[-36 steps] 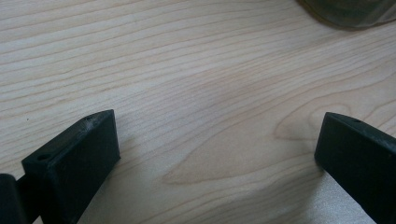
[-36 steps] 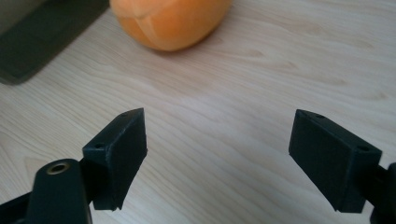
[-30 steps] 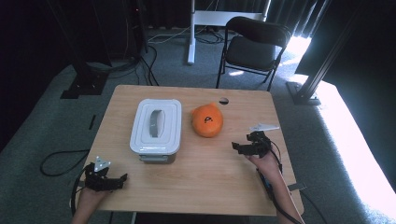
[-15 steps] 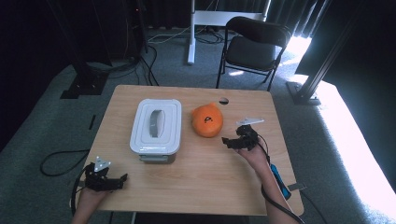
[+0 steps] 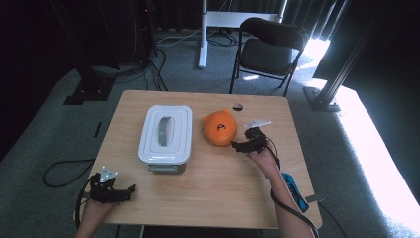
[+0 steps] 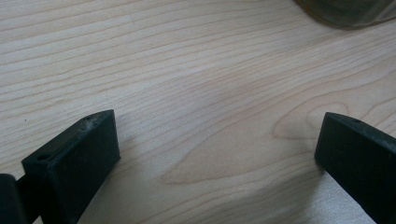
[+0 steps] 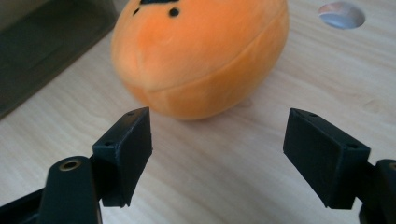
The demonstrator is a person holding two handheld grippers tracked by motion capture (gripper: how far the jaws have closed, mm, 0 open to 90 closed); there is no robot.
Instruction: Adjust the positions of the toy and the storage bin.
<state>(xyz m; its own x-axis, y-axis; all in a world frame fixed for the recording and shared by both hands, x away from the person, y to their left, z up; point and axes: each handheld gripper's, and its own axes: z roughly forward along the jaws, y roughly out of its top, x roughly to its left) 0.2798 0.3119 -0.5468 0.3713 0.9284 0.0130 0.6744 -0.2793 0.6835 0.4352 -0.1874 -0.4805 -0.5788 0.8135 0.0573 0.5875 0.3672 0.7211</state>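
Best done by keeping the right gripper (image 7: 217, 149) low and spread wide, squaring its jaws to the orange plush toy (image 7: 201, 51) just ahead beside the white lidded box (image 5: 165, 133), left gripper (image 6: 215, 154) parked, released, apart.

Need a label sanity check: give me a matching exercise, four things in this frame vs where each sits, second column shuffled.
Things:
1. white lidded container
2. orange plush toy
3. left tongs
4. right tongs

Places:
A. open, just short of the plush toy
B. near left corner of the table, open over bare wood
C. centre-left of the table
D. right of the container

Pairs: 1-C, 2-D, 3-B, 4-A
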